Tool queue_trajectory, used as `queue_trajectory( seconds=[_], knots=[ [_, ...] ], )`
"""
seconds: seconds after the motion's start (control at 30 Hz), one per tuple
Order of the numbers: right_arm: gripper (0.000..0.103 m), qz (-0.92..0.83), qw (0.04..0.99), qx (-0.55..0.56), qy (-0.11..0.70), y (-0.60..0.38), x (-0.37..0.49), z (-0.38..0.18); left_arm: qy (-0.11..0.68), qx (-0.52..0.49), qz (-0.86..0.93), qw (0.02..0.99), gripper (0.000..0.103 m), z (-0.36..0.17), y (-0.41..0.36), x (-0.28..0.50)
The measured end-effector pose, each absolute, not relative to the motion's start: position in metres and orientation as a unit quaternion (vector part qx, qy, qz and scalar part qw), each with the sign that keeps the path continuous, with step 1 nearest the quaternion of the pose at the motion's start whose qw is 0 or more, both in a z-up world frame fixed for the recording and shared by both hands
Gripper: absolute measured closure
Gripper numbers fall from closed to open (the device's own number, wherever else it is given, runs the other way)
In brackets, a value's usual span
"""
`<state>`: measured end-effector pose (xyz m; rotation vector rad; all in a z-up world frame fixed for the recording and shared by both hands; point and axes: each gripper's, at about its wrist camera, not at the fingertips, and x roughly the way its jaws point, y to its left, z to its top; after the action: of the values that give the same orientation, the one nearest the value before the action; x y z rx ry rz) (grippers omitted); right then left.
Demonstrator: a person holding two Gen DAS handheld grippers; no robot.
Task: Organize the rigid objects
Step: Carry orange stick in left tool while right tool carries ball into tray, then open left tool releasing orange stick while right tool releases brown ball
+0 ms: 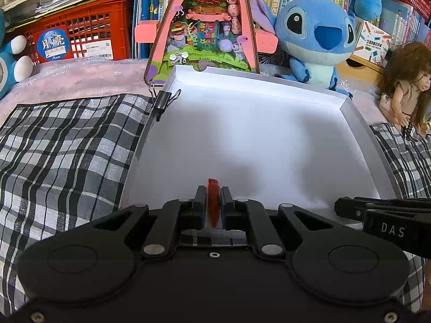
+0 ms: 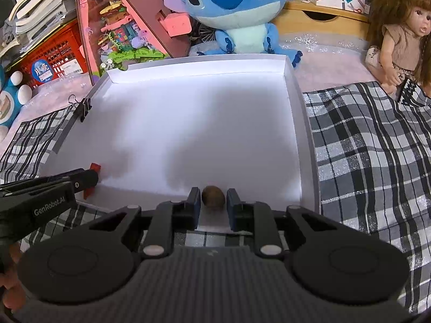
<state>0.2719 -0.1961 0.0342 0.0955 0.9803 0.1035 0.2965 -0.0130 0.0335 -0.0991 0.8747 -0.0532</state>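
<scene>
The left gripper (image 1: pixel 213 202) is clamped on a thin red piece (image 1: pixel 213 202), held on edge over the near rim of the white tray (image 1: pixel 358 123), and nothing else shows on the tray floor in this view. The right gripper (image 2: pixel 213 202) has its jaws slightly apart around a brown nut (image 2: pixel 213 197), with small gaps on both sides, at the tray's (image 2: pixel 293 102) near edge. A binder clip (image 1: pixel 163 99) grips the tray's left wall, and the tray sits on a plaid cloth (image 1: pixel 67 145).
</scene>
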Motion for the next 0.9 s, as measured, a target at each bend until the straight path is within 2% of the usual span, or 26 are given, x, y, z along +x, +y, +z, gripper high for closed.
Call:
queue_trajectory(
  seconds=[0.17, 0.2, 0.27, 0.33, 0.4, 0.47, 0.6, 0.77, 0.9],
  knots=[
    [0.074, 0.052, 0.882, 0.044, 0.466, -0.196, 0.271, 0.035, 0.423, -0.049, -0.026, 0.905, 0.092, 0.035, -0.013, 0.296],
    [0.067, 0.053, 0.884, 0.044, 0.463, -0.196, 0.270, 0.035, 0.421, -0.048, -0.027, 0.905, 0.089, 0.036, -0.014, 0.295],
    [0.054, 0.057, 0.886, 0.046, 0.458, -0.197, 0.268, 0.036, 0.413, -0.045, -0.026, 0.909, 0.074, 0.039, -0.014, 0.290],
    [0.047, 0.061, 0.891, 0.047, 0.447, -0.198, 0.263, 0.040, 0.401, -0.038, -0.026, 0.915, 0.062, 0.043, -0.015, 0.283],
    [0.039, 0.066, 0.898, 0.042, 0.433, -0.198, 0.257, 0.045, 0.390, -0.028, -0.028, 0.920, 0.058, 0.048, -0.016, 0.275],
    [0.036, 0.073, 0.905, 0.037, 0.419, -0.199, 0.249, 0.050, 0.380, -0.021, -0.033, 0.924, 0.051, 0.053, -0.016, 0.265],
    [0.025, 0.094, 0.915, 0.032, 0.391, -0.201, 0.229, 0.060, 0.361, -0.022, -0.046, 0.931, 0.042, 0.062, -0.012, 0.241],
    [0.018, 0.115, 0.928, 0.015, 0.353, -0.204, 0.198, 0.070, 0.339, -0.024, -0.058, 0.939, 0.028, 0.069, -0.006, 0.208],
    [0.015, 0.133, 0.938, 0.004, 0.319, -0.206, 0.171, 0.074, 0.312, -0.012, -0.061, 0.948, 0.022, 0.071, -0.003, 0.179]
  ],
)
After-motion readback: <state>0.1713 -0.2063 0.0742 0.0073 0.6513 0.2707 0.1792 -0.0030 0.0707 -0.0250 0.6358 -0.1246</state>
